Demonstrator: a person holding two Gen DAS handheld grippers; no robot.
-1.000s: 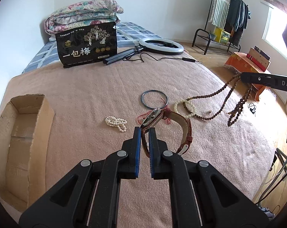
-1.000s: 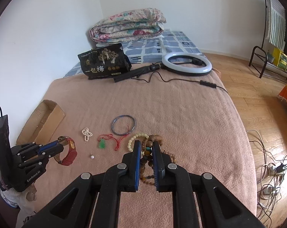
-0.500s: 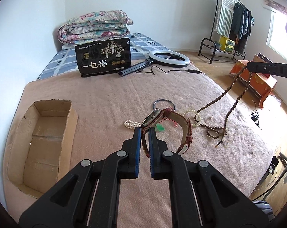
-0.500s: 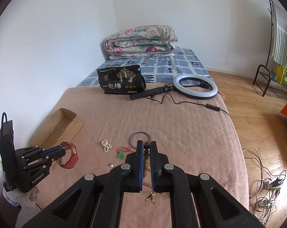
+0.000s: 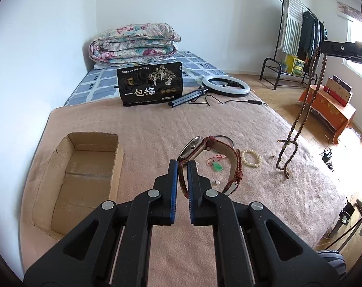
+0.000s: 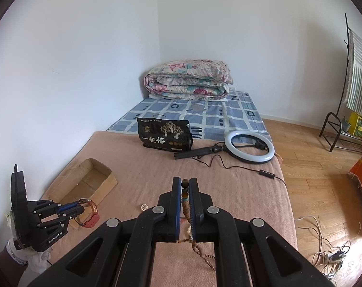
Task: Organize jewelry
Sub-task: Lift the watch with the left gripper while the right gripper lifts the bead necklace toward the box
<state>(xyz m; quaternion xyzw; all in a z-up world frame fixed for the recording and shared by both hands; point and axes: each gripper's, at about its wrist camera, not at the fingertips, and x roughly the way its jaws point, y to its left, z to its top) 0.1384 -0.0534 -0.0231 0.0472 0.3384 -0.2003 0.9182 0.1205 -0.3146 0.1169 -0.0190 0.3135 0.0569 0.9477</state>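
Observation:
My left gripper (image 5: 182,165) is shut on a wristwatch with a red strap (image 5: 231,153) and holds it above the bed, right of the open cardboard box (image 5: 85,167). It also shows in the right wrist view (image 6: 81,206) with the watch (image 6: 91,217) near the box (image 6: 92,181). My right gripper (image 6: 185,184) is shut on a long brown bead necklace (image 6: 186,205), held high; the necklace (image 5: 300,114) hangs down to just above the blanket. A white bead bracelet (image 5: 250,158), a green pendant on red cord (image 5: 218,166) and a dark bangle (image 5: 222,138) lie on the blanket.
A black snack bag (image 5: 152,83), a ring light with tripod (image 5: 225,85) and a folded floral quilt (image 5: 133,40) lie at the far end of the bed. A clothes rack (image 5: 300,35) and an orange box (image 5: 329,110) stand on the floor to the right.
Both grippers have risen and pulled back. The bead necklace has been lifted off the blanket and now hangs almost free. The watch has moved left, closer to the cardboard box.

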